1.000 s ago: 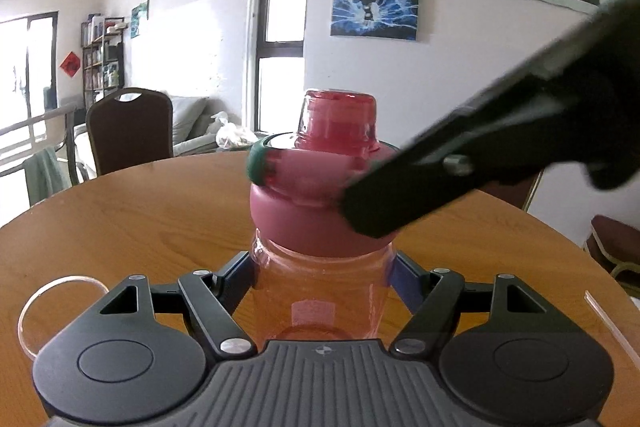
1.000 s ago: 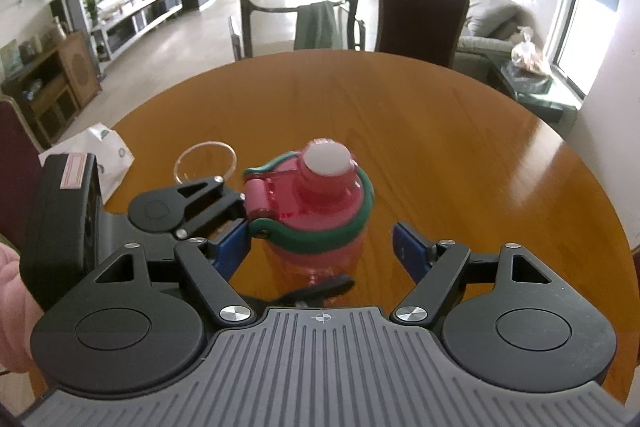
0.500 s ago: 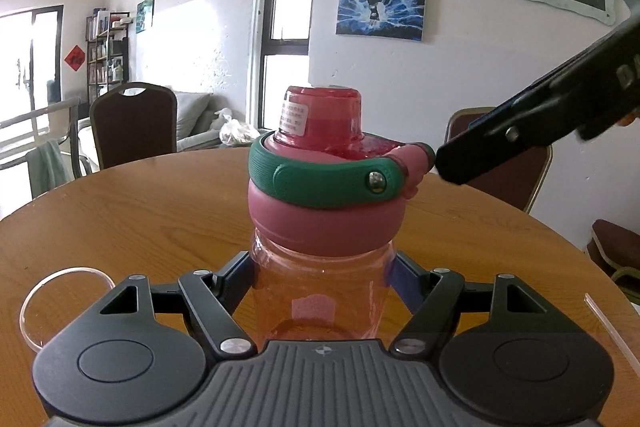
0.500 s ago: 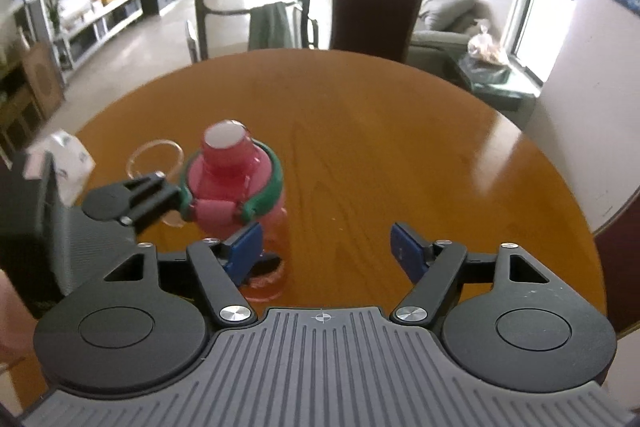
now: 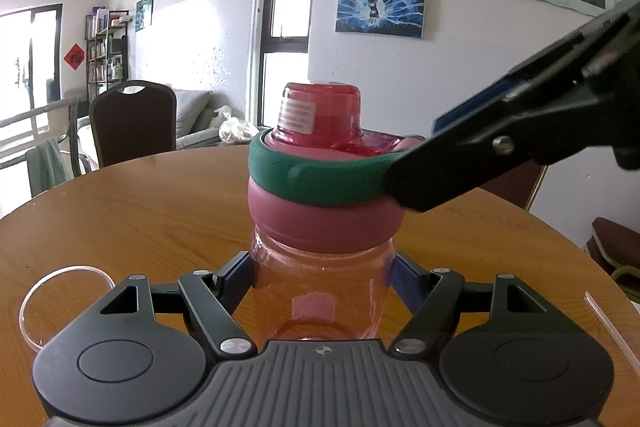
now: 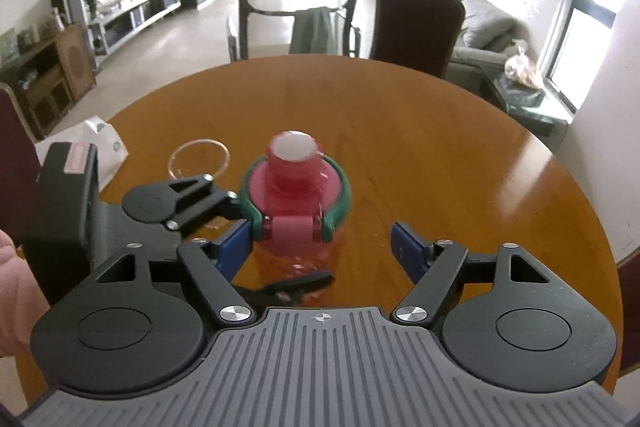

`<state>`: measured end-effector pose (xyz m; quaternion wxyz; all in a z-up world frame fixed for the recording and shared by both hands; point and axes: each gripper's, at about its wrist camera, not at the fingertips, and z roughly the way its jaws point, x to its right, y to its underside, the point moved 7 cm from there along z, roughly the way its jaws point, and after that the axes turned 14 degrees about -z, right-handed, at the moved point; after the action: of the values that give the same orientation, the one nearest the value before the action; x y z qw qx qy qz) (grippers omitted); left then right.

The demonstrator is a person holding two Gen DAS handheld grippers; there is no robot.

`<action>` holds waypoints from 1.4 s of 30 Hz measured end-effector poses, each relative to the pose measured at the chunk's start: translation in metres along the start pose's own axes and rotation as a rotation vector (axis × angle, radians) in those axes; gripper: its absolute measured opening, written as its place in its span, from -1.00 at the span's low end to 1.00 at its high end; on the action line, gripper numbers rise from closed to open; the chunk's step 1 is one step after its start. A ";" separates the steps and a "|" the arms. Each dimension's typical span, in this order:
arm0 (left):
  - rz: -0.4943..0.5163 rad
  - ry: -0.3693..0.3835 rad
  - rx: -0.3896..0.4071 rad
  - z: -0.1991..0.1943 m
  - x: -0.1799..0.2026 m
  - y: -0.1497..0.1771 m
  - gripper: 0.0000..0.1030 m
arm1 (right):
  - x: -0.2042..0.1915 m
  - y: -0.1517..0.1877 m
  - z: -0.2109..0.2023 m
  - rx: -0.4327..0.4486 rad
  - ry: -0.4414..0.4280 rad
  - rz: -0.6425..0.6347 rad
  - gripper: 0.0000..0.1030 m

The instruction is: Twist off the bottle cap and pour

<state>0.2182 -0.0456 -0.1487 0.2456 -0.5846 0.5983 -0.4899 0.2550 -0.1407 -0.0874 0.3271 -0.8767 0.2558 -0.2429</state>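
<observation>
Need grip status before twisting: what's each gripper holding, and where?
Left gripper clamps the bottle by its clear body, below the cap. Right gripper is open, holding nothing.

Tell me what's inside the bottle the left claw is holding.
Can't confirm contents. The bottle body is tinted red and see-through; no liquid line shows. The cap is still on, covering the mouth, and the left claw hides the base.

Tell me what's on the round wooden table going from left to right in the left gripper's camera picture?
Clear glass cup rim → pink see-through bottle with pink cap and green carry loop, held by the left gripper → the black right gripper reaching in at the cap → thin clear strip at the table's right edge.
</observation>
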 end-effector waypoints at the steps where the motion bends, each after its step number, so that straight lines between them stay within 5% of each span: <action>1: 0.001 0.000 0.000 0.000 0.001 0.000 0.40 | 0.003 0.000 -0.001 0.000 0.006 0.005 0.51; 12: 0.002 -0.008 -0.004 -0.001 0.002 0.002 0.40 | 0.032 0.004 -0.010 0.005 0.076 0.061 0.41; 17: 0.001 -0.010 -0.003 -0.001 0.002 0.003 0.40 | -0.002 0.000 -0.022 0.031 -0.101 0.101 0.41; 24: 0.001 -0.008 -0.008 -0.007 0.006 0.002 0.40 | -0.028 -0.005 -0.013 0.036 -0.205 0.081 0.41; 42: 0.019 -0.017 -0.026 -0.005 0.002 0.006 0.39 | -0.012 -0.026 0.030 -0.001 -0.101 0.000 0.56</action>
<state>0.2104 -0.0475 -0.1516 0.2475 -0.5861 0.6081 -0.4748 0.2716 -0.1032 -0.0920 0.3391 -0.8881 0.2388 -0.1981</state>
